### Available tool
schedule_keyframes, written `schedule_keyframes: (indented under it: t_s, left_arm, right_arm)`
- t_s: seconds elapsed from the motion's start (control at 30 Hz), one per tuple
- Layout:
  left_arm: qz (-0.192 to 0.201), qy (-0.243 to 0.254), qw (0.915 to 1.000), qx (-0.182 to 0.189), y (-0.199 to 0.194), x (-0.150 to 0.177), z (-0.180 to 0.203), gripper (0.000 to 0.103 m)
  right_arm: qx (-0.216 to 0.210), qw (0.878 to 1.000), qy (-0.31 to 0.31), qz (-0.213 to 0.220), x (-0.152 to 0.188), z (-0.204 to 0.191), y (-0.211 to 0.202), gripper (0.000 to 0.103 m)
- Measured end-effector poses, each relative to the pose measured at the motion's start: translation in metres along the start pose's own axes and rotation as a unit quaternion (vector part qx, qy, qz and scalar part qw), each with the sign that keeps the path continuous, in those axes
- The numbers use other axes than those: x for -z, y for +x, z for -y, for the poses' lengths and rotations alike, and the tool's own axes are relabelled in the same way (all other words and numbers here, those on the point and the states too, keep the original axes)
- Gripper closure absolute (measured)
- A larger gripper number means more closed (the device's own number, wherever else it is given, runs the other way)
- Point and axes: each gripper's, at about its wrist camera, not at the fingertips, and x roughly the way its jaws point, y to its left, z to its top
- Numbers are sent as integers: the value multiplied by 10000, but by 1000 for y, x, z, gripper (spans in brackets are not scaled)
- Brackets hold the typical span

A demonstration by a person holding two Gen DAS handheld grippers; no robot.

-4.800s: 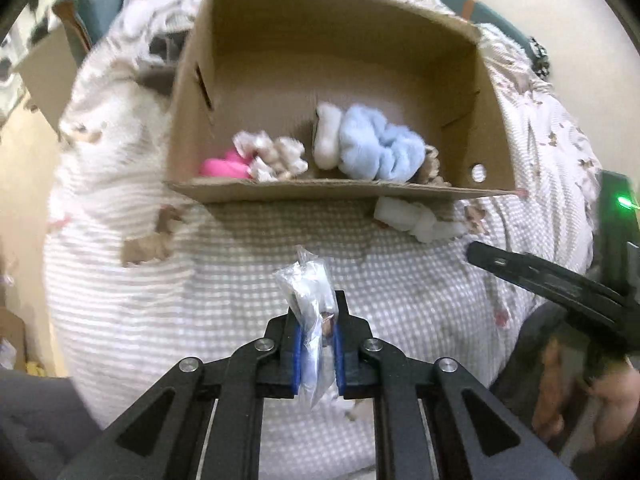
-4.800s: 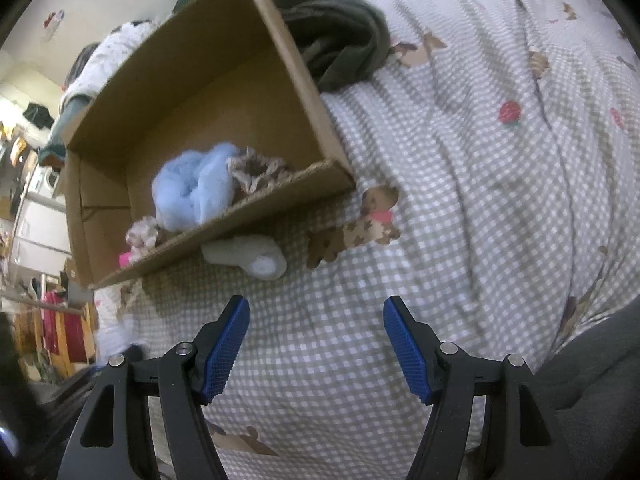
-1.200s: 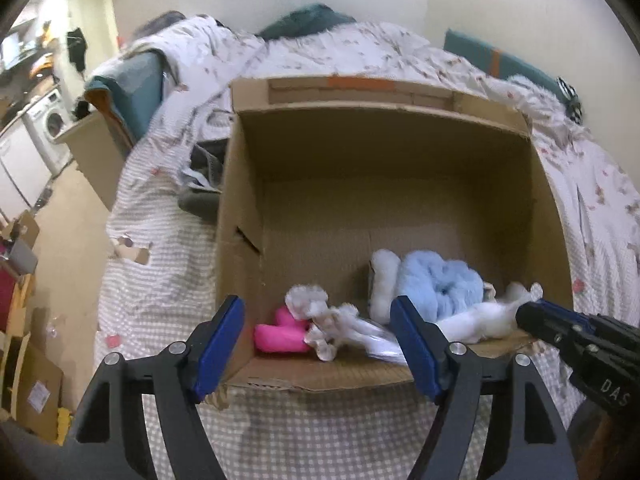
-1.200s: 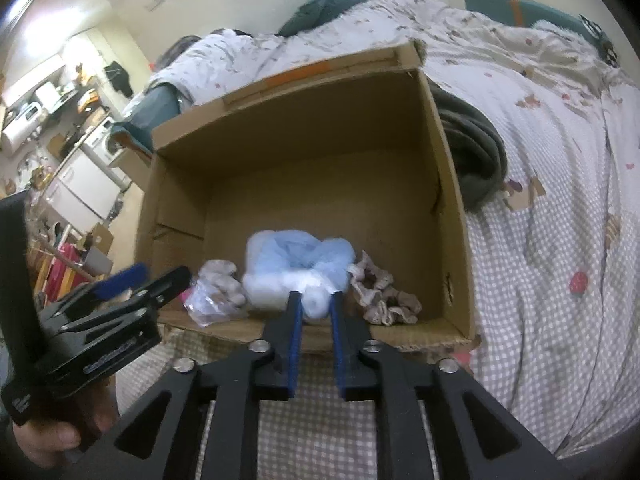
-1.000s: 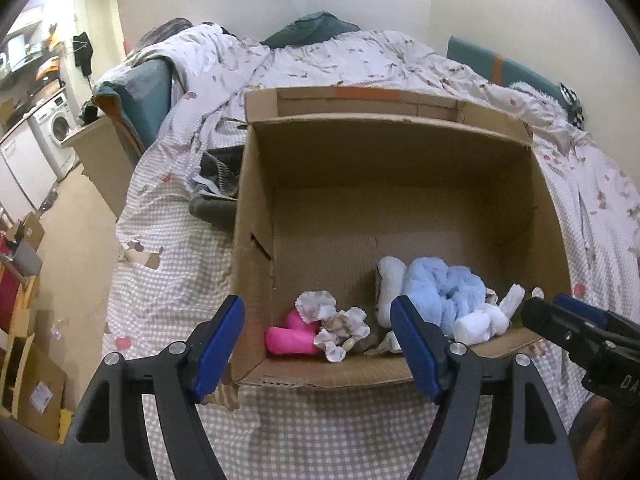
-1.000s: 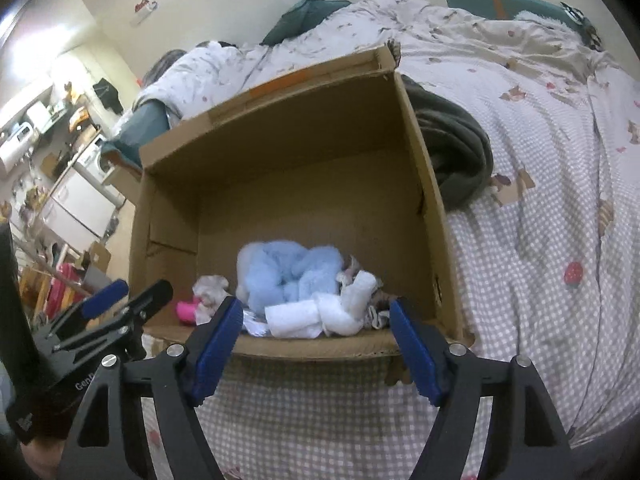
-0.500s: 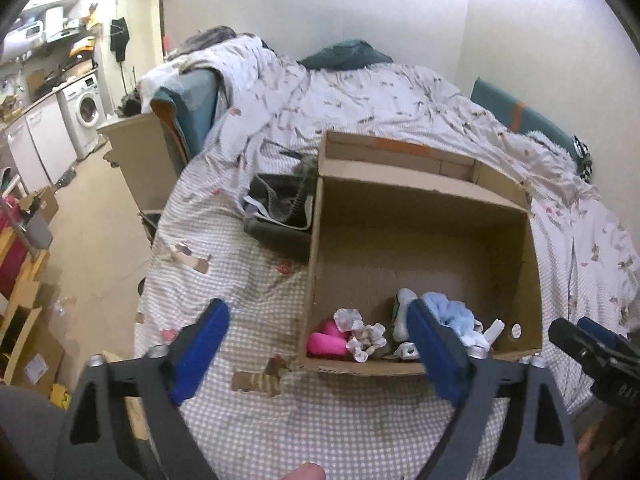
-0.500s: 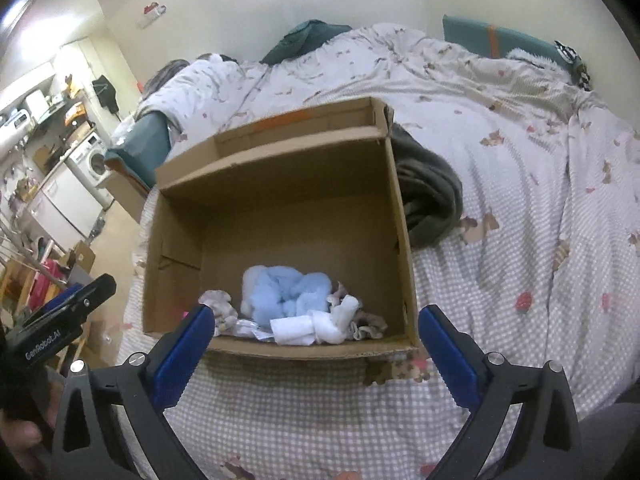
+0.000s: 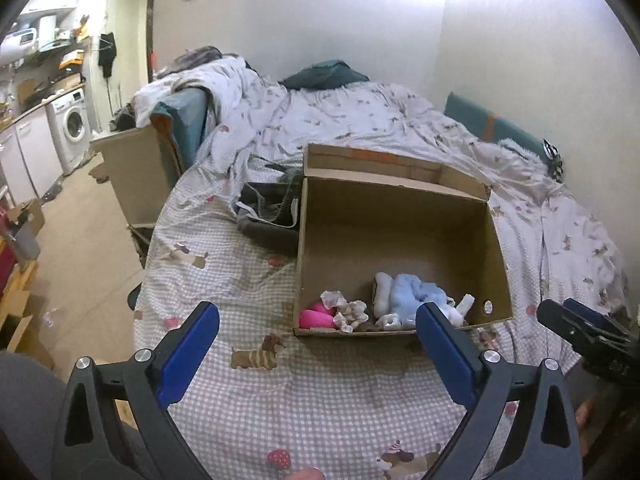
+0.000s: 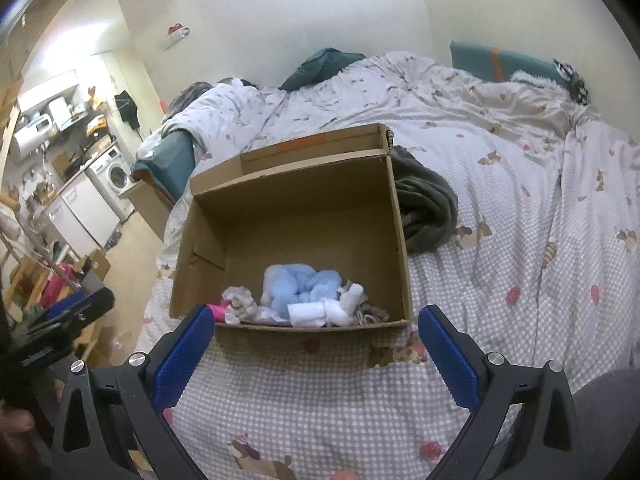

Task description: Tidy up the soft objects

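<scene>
At the bottom of each frame the left gripper (image 9: 318,346) and the right gripper (image 10: 316,346) stand with jaws spread wide and hold nothing — only bare checked bedsheet (image 9: 320,392) lies between the blue pads. Beyond, in mid-frame, the cardboard box (image 10: 402,240) sits open on top. The soft objects (image 10: 304,294) lie bunched against its near wall; the far floor is free.

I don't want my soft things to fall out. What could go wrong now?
All the soft things, like the blue fluffy one and the white roll, are heaped against the cardboard box's near wall, so a bump might spill them. The box sits on a squishy bed and could tip.
</scene>
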Motion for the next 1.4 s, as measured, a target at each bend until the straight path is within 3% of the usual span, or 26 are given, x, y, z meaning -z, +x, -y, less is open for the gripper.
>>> schedule_keyframes:
  t_s: [0.13,0.3,0.53,1.4]
  left_arm:
    - [-51,-38,9996,-263,9,9,-3,3]
    - [-154,-274,9994,-123,19,11,-12,3]
    - [-113,71,9998,-118,21,11,0,3]
    - [-126,82,9998,-141,19,15,4,3]
  right_arm:
    - [99,9998,-79,140,3,-5,0,0]
    - [54,9998,-152,152,7,-9,11,0]
    - [361,9990,-229,94,8,-9,22,0]
    - [358,9988,-329,92,10,-17,20,0]
